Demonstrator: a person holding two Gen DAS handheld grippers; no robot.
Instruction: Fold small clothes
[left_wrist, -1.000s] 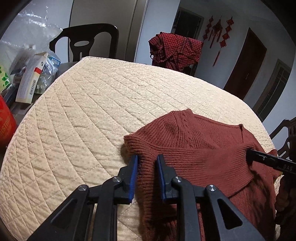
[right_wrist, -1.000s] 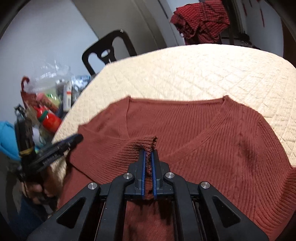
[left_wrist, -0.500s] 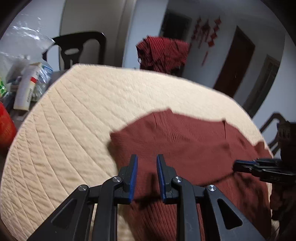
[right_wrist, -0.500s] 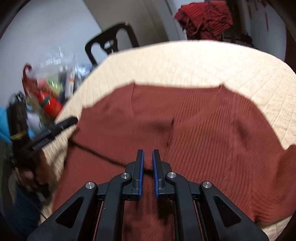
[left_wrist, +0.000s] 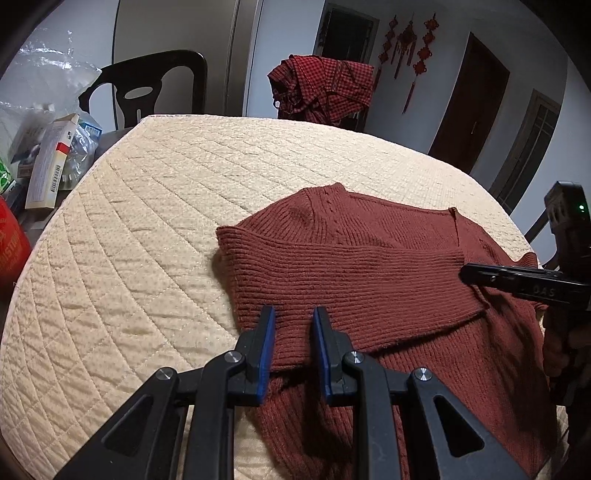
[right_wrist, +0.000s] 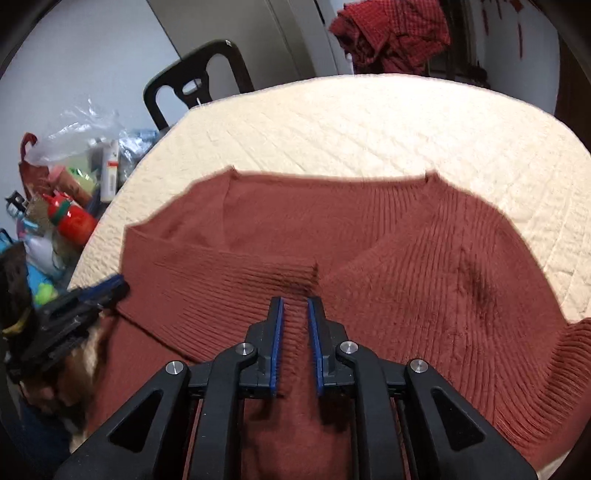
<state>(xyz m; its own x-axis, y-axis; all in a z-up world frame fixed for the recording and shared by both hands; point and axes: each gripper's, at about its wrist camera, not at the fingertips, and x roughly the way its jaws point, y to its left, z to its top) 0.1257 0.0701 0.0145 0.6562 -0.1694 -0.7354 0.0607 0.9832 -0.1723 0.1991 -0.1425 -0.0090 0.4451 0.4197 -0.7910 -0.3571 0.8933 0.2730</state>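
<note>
Sweater (left_wrist: 369, 288) in rust-red ribbed knit fills the lower centre and right of the left wrist view, lying flat on a cream quilted table cover (left_wrist: 147, 229). At the bottom of that frame the left gripper (left_wrist: 293, 328) sits low over the knit with its blue-lined fingers apart and nothing between them; their tips lie over the lower edge of a sleeve folded across the body. That sleeve runs as a broad band toward the right of the frame, its cuff ending beside the right gripper (left_wrist: 466, 274), which enters from the right edge.

In the right wrist view the right gripper (right_wrist: 295, 306) occupies the bottom centre, its fingers parted a little and holding nothing, their tips just short of the folded sleeve's cuff (right_wrist: 295, 277). The left gripper (right_wrist: 114, 290) shows at the lower left of this frame, at the garment's edge. The other sleeve (right_wrist: 554, 369) curls away at the right edge, unfolded. Higher up, the neckline lies toward the far side of the table.

Beyond the cover, a black chair (left_wrist: 147, 85) stands at the upper left of the left wrist view, above a clutter of boxes and plastic bags (left_wrist: 48, 147) along the left edge. A red checked shirt (left_wrist: 321, 88) hangs at the top centre.
</note>
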